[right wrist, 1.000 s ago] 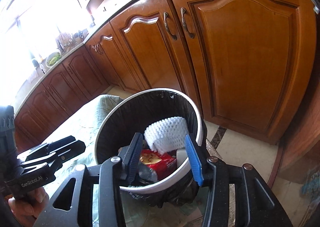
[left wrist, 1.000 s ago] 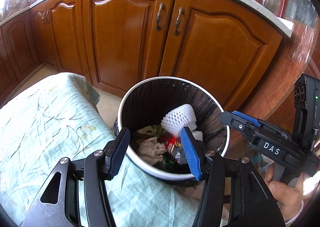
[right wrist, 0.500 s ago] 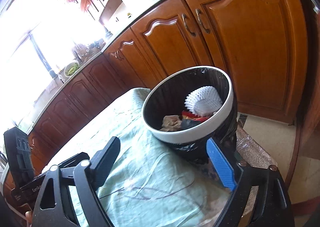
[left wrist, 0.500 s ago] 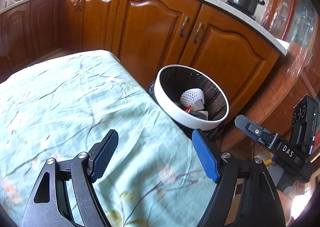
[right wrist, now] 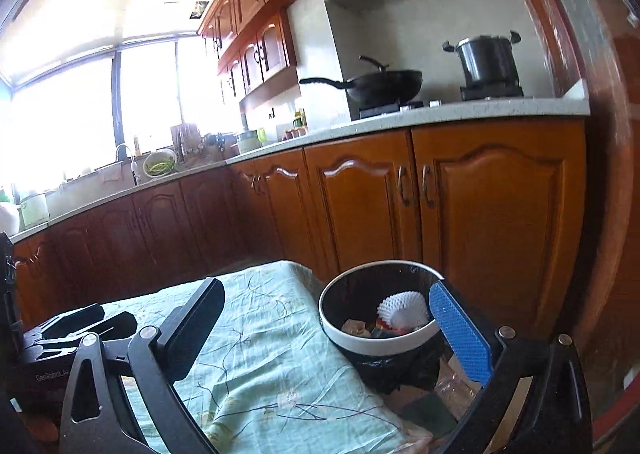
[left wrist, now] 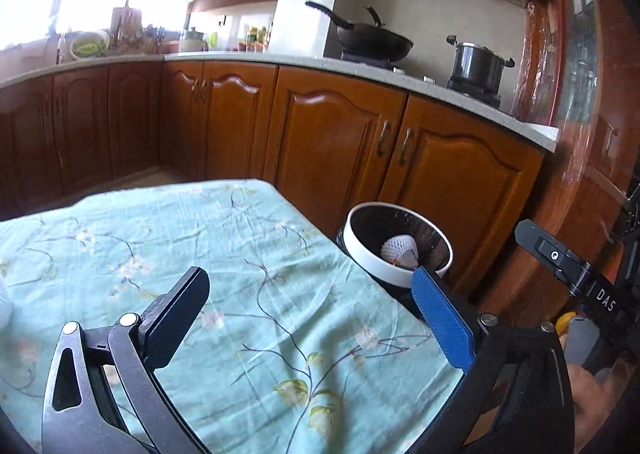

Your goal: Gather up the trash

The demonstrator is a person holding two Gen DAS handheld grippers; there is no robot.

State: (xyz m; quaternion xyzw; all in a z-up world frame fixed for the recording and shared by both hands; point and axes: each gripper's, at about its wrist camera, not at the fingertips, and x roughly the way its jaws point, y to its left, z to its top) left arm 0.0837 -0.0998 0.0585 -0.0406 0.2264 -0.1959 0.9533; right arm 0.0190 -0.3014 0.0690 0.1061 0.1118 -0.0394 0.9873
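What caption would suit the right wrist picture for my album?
Open right gripper above a floral green tablecloth, beside a white-rimmed bin holding a white foam net.

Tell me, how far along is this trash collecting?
Done: the trash bin beside the table already holds a white foam net and wrappers. In hand: nothing; the left gripper and right gripper both have their jaws wide open and empty. Left: the visible part of the tablecloth shows no trash, so little seems to remain.

Table point(left wrist: 60, 213) covered by pale green floral tablecloth point(left wrist: 260, 254); white-rimmed trash bin point(right wrist: 380, 338) on floor beside it.
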